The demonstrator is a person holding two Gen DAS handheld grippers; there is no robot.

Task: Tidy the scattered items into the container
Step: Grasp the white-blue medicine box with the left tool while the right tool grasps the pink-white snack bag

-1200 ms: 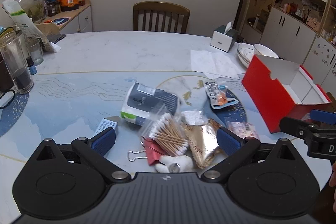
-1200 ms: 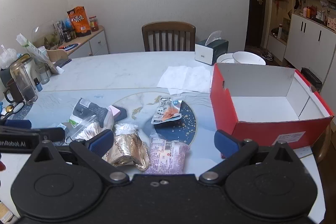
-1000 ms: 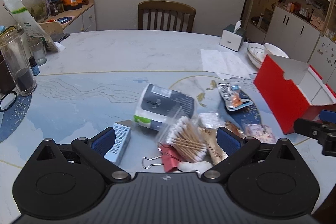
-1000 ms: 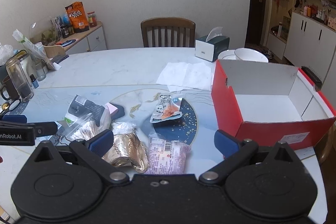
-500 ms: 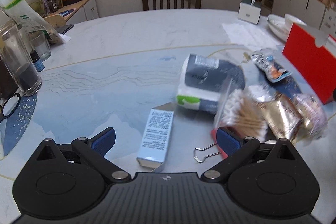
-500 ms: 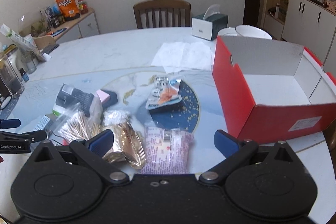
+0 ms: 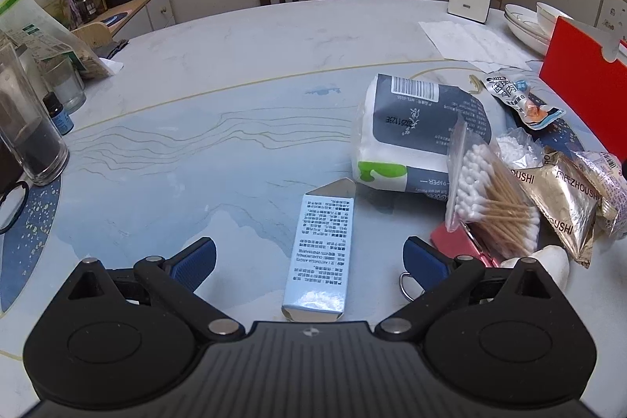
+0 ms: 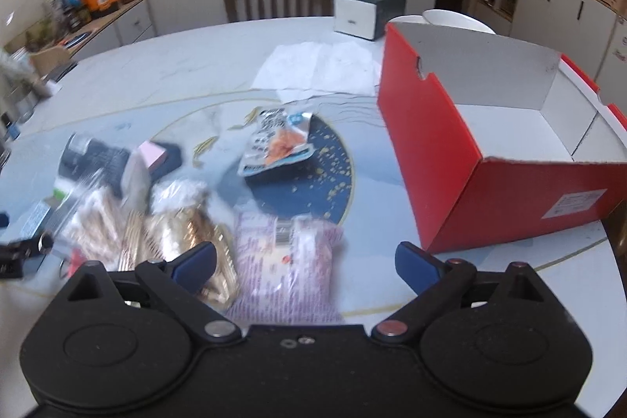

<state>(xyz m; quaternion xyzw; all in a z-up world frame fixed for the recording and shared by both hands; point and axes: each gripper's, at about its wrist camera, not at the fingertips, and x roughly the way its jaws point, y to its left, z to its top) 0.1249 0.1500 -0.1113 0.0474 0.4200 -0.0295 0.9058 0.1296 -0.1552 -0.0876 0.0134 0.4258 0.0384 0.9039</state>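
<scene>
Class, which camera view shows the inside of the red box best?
The right wrist view: it looks down into the red box, showing its white, empty interior. The left wrist view catches only one red wall at the frame edge.

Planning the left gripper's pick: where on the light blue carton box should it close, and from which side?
Grip the light blue carton box across its narrow width, near mid-length. It lies flat, long axis pointing away from the left gripper, already centred between the open jaws, so probably come straight down and forward from the near end. The long side faces look flat and parallel; the far flap is open, so stay off that end.
</scene>
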